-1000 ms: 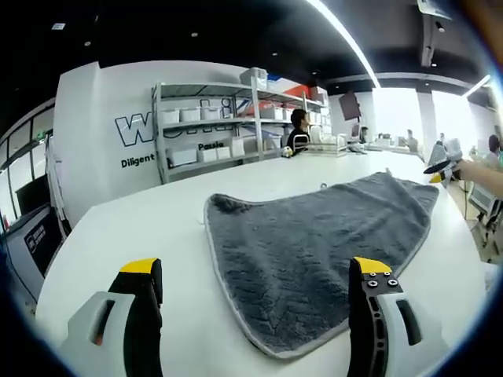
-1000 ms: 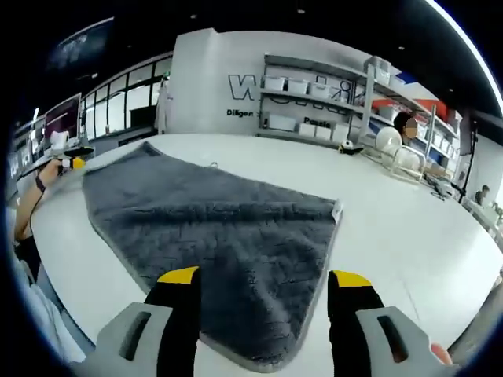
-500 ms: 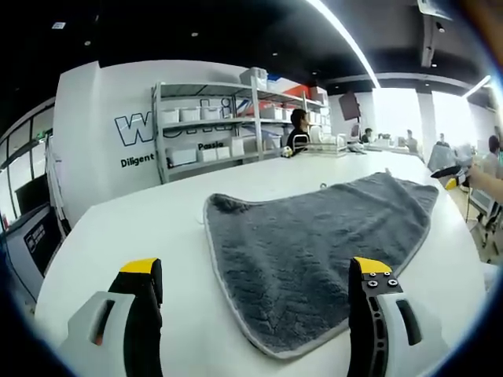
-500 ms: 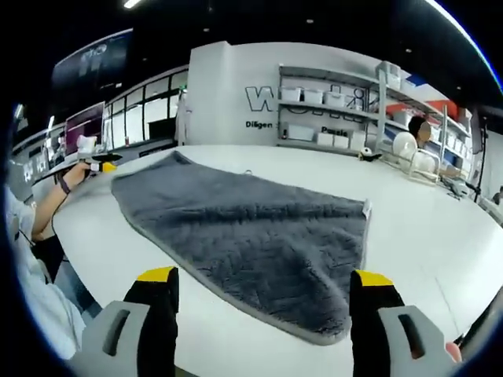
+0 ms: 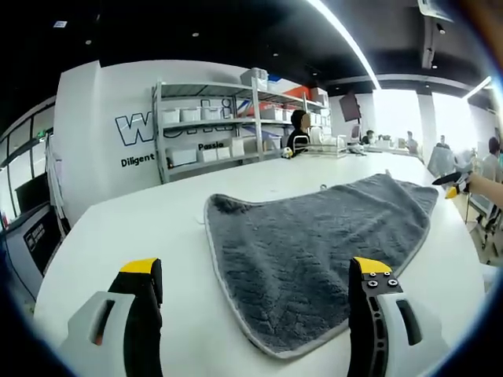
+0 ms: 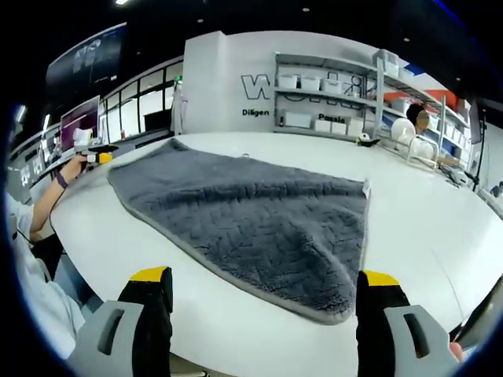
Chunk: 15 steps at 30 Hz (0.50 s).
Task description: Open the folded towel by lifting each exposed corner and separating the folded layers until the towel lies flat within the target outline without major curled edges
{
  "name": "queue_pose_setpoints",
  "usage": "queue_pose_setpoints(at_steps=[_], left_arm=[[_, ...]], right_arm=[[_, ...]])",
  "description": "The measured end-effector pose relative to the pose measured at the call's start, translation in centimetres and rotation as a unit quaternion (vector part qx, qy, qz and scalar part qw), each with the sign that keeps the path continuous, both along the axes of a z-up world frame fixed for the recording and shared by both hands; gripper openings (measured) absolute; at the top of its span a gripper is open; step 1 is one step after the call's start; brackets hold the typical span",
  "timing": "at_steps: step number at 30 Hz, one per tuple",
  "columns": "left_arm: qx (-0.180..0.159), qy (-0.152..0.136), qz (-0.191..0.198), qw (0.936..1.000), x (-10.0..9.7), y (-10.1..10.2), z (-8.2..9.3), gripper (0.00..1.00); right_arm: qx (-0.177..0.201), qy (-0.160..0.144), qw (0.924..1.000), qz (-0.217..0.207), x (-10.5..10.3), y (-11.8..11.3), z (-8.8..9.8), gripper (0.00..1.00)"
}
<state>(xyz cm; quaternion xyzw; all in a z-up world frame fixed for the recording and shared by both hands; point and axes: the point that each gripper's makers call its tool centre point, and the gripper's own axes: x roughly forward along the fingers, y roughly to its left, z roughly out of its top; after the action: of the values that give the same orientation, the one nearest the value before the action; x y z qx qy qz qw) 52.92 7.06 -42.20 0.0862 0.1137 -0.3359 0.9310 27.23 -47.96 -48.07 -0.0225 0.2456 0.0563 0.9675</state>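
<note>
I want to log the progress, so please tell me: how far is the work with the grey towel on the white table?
Done, it seems: the grey towel lies spread flat on the white table, no folded layers visible. In hand: nothing; the left gripper and right gripper are open and off the cloth. Left: perhaps smoothing the slightly raised corner; no target outline is visible to check.

- Grey fluffy towel with pale edging (image 5: 314,251) lies spread on the white table (image 5: 134,228).
- Left gripper (image 5: 255,279), yellow-tipped jaws wide apart, holds nothing.
- Metal shelving rack with white bins (image 5: 208,126) stands behind.
</note>
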Motion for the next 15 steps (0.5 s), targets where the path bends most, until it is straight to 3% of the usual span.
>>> queue_pose_setpoints(at_steps=[6, 10, 12, 15], left_arm=[[0.000, 0.001, 0.002, 1.0000, 0.1, 0.1, -0.1, 0.98], [0.001, 0.001, 0.001, 1.0000, 0.0, 0.1, -0.2, 0.98], [0.001, 0.001, 0.002, 1.0000, -0.1, 0.1, -0.2, 0.98], [0.000, 0.001, 0.002, 1.0000, -0.2, 0.1, -0.2, 0.98]], right_arm=[[0.001, 0.010, 0.9999, -0.012, 0.3, -1.0, -0.7, 0.97], [0.010, -0.005, 0.9998, -0.018, 0.7, -1.9, -0.5, 0.76], [0.014, -0.009, 0.9994, -0.029, 1.0, -2.6, -0.5, 0.73], [0.001, -0.006, 0.9988, -0.049, 1.2, -3.8, -0.8, 0.58]])
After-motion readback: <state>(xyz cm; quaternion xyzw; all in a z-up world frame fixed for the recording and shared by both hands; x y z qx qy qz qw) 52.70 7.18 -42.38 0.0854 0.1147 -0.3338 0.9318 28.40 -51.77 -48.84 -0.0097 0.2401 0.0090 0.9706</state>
